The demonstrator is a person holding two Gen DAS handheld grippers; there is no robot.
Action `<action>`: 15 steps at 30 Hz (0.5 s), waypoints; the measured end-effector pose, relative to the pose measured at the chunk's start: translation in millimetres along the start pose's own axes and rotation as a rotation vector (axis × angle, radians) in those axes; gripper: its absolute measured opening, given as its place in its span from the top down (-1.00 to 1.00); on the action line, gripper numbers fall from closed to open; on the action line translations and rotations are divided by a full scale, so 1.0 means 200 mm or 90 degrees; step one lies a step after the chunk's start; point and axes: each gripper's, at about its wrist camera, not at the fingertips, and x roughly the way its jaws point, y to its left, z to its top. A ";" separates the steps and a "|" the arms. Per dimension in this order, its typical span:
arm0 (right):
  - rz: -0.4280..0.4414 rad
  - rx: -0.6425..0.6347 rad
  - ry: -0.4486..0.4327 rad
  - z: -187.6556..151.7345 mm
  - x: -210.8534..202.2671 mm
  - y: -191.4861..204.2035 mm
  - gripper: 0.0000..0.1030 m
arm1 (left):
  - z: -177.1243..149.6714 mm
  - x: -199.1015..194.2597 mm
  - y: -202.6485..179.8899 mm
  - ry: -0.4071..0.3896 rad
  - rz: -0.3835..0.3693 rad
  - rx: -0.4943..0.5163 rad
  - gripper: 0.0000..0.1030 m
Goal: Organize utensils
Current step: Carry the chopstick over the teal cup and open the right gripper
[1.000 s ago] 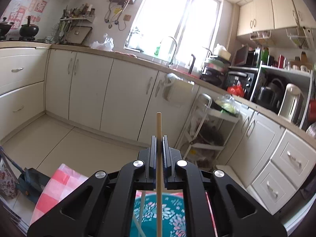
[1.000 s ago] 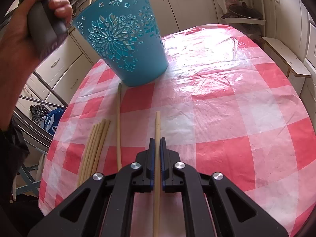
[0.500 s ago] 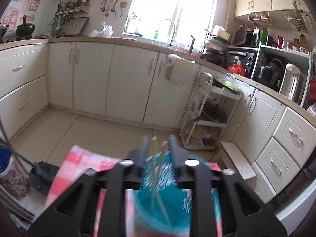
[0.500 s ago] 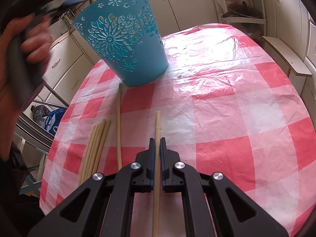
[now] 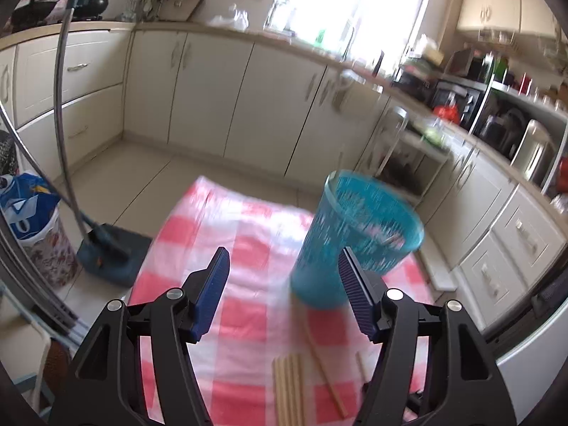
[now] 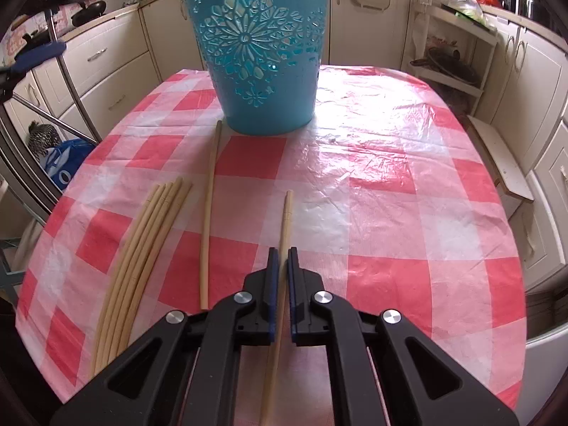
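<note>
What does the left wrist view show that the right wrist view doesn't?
Only the left wrist view: the left hand-held gripper, jaws opening with nothing between them, the bucket's open top, and a dustpan on the floor.

Only the right wrist view: the right hand-held gripper shut on a chopstick, and the bucket's flower cutouts.

Both: bucket, checked tablecloth, the chopstick bundle and a loose chopstick.

Both wrist views, facing down, share blue basket, left perhaps farther
</note>
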 end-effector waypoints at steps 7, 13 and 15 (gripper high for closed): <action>0.094 0.106 -0.042 -0.01 -0.12 -0.10 0.89 | -0.01 -0.05 -0.05 -0.023 0.004 0.057 -0.19; 0.158 0.140 -0.117 0.08 -0.30 -0.11 0.89 | 0.02 -0.05 -0.06 -0.014 0.010 0.047 -0.21; 0.180 0.147 -0.146 0.14 -0.37 -0.11 0.89 | 0.02 -0.05 -0.06 -0.015 0.014 0.050 -0.26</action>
